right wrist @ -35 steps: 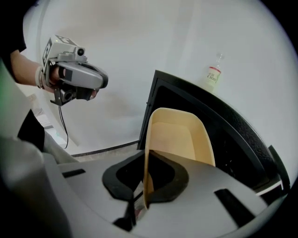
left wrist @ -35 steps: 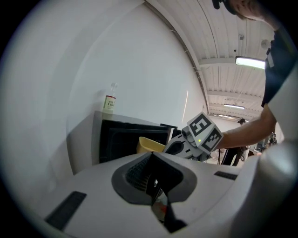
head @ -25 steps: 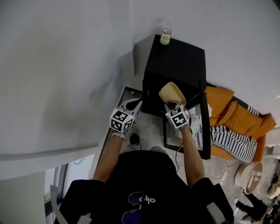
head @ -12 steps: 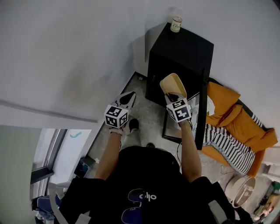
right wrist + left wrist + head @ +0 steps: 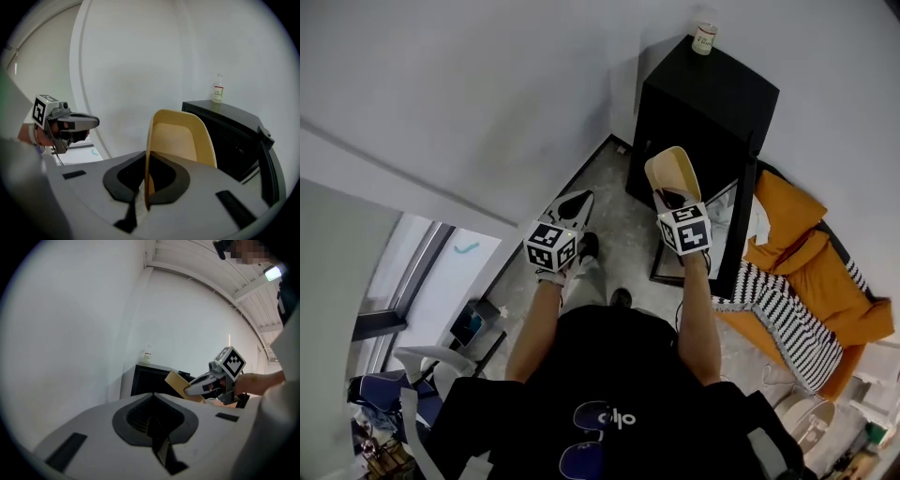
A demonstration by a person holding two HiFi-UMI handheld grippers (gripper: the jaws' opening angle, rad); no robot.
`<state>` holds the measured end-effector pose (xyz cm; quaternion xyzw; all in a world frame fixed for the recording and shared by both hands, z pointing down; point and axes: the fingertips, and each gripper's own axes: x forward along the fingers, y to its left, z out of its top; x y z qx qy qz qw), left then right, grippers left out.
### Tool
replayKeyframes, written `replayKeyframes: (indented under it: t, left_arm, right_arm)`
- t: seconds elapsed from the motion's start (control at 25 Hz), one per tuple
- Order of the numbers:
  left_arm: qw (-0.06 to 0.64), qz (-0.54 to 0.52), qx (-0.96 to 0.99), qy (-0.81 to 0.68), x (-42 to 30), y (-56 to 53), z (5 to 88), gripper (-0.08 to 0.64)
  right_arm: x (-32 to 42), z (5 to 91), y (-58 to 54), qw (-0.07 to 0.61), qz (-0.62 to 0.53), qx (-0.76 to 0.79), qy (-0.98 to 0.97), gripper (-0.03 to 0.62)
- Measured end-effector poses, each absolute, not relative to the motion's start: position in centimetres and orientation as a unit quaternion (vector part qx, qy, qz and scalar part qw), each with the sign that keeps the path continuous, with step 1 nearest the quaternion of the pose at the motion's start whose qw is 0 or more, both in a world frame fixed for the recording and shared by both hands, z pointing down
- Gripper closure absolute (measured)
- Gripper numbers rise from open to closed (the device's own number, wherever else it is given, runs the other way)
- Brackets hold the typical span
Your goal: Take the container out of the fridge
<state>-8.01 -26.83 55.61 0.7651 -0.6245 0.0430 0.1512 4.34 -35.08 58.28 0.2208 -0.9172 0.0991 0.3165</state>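
Observation:
A black mini fridge stands in the corner with its door swung open. The tan, shallow container is outside the fridge, held on edge in the air in front of it. My right gripper is shut on the container's rim; the container rises upright from the right gripper. My left gripper hovers to the left above the floor, jaws shut and empty. In the left gripper view, the left gripper points toward the fridge and the container.
A small bottle stands on the fridge top. Orange cloth and striped fabric lie to the right of the door. White walls close the corner. A window and a chair are at the left.
The person has backed away from the fridge, which has drifted up and right in the head view. The right gripper keeps its hold on the container; the left one stays shut.

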Motion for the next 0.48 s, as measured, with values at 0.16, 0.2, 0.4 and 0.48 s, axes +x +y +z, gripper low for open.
replayKeyframes:
  t: [0.16, 0.2, 0.4, 0.48]
  left_arm:
    - [0.151, 0.041, 0.748, -0.645, -8.2, -23.8, 55.3, 0.554]
    - [0.151, 0.04, 0.744, -0.649, -8.3, -23.1, 55.0, 0.554]
    - [0.148, 0.03, 0.728, -0.669, -9.4, -20.7, 54.3, 0.554]
    - [0.148, 0.026, 0.723, -0.674, -10.0, -20.1, 54.3, 0.554]
  right_arm:
    - [4.2, 58.5, -32.6, 0.311, 0.105, 0.198, -0.924, 0.578]
    - [4.2, 58.5, -32.0, 0.311, 0.107, 0.193, -0.925, 0.578]
    - [3.0, 58.6, -29.7, 0.317, 0.101, 0.171, -0.927, 0.578]
    - [2.2, 58.7, -29.0, 0.319, 0.098, 0.163, -0.928, 0.578]
